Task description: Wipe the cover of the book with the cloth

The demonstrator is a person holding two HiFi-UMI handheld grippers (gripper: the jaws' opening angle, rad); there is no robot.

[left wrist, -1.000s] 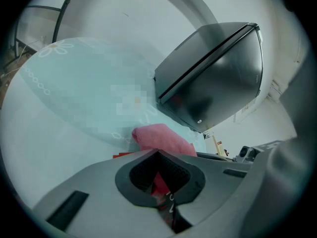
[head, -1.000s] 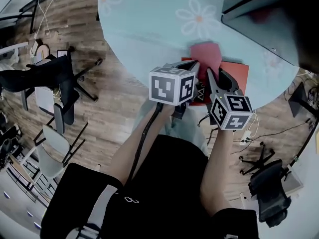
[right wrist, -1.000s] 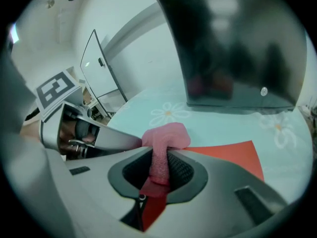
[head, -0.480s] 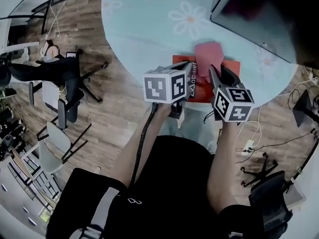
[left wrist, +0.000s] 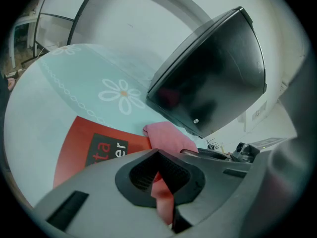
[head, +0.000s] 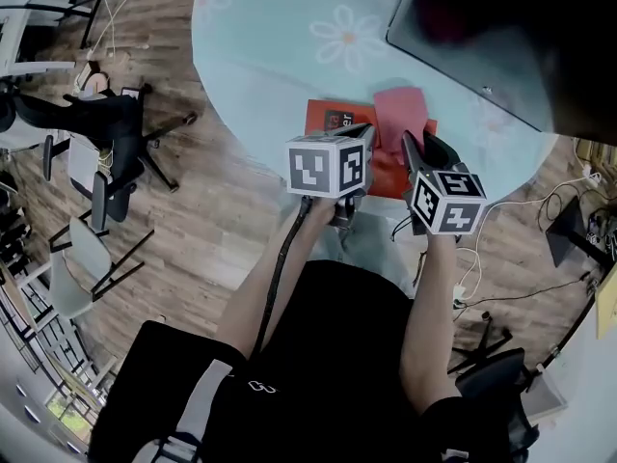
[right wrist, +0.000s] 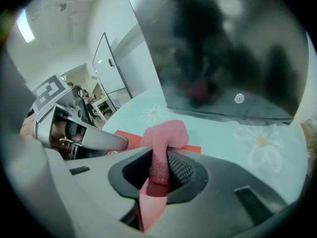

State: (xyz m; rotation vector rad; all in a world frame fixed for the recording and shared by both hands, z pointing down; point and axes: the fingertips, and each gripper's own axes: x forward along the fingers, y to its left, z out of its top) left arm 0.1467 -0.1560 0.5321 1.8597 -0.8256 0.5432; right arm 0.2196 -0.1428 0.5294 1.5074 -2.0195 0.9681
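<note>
A red book lies flat on the pale blue round table, near its front edge. The book's cover carries a dark label with lettering. A pink cloth rests on the right part of the cover. My right gripper is shut on the cloth, which bunches up between its jaws. My left gripper is over the book's middle, just left of the cloth. Its jaws meet at the tips with nothing seen between them; whether they touch the cover is hidden.
A large dark screen stands on the table just behind the book, also in the left gripper view. The table edge runs close below the book. Office chairs stand on the wood floor at left, and cables trail at right.
The right gripper has dragged the cloth rightwards across the cover, from the book's left part to its right part. The book has stayed put and the left gripper remains over it.
</note>
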